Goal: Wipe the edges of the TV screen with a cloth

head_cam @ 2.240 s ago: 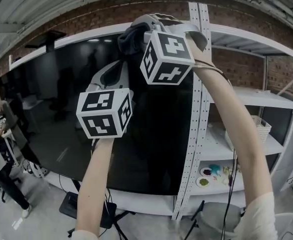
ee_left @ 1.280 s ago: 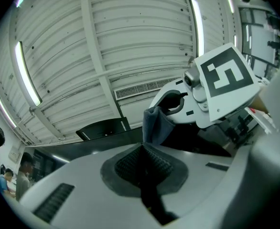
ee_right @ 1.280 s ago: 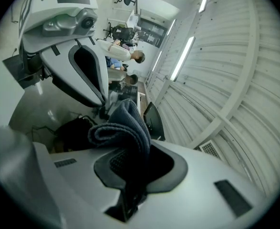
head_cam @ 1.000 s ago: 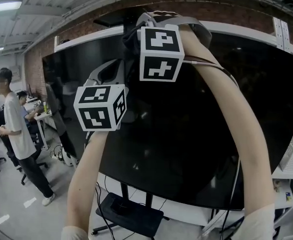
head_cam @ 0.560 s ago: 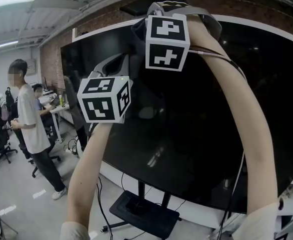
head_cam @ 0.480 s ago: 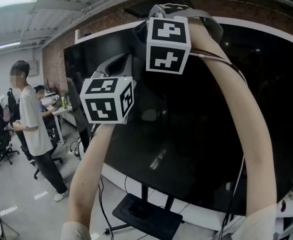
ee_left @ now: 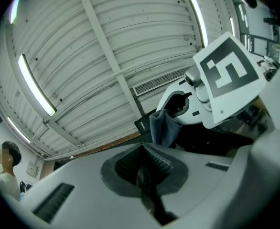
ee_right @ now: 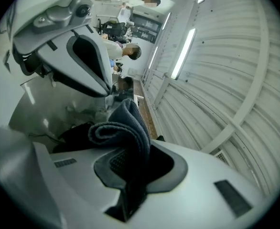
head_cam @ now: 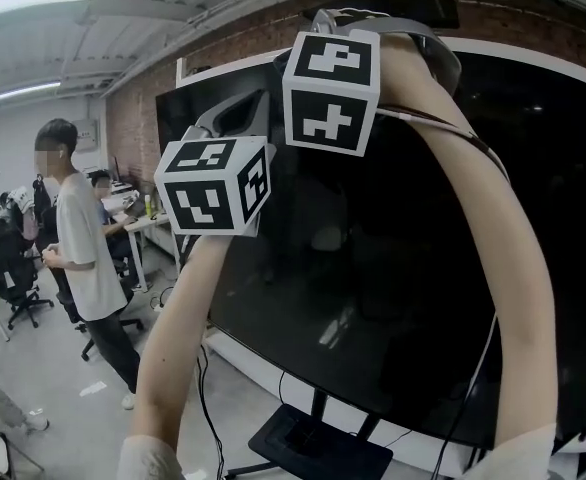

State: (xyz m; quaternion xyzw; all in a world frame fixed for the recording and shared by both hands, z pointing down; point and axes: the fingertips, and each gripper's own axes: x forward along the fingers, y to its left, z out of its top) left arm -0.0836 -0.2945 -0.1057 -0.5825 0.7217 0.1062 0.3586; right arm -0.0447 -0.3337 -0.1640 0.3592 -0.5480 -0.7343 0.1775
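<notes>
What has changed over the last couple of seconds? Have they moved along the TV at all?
The right tool, still clamping the dark cloth, and the left tool, still shut and empty, have travelled left along the top edge of the TV screen, from the shelving end towards its left corner. Nothing was taken or let go. A bystander in white now shows at left.

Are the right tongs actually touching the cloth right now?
Touching. The right gripper view shows the right tongs closed on the cloth, which stands folded up between the jaws.
</notes>
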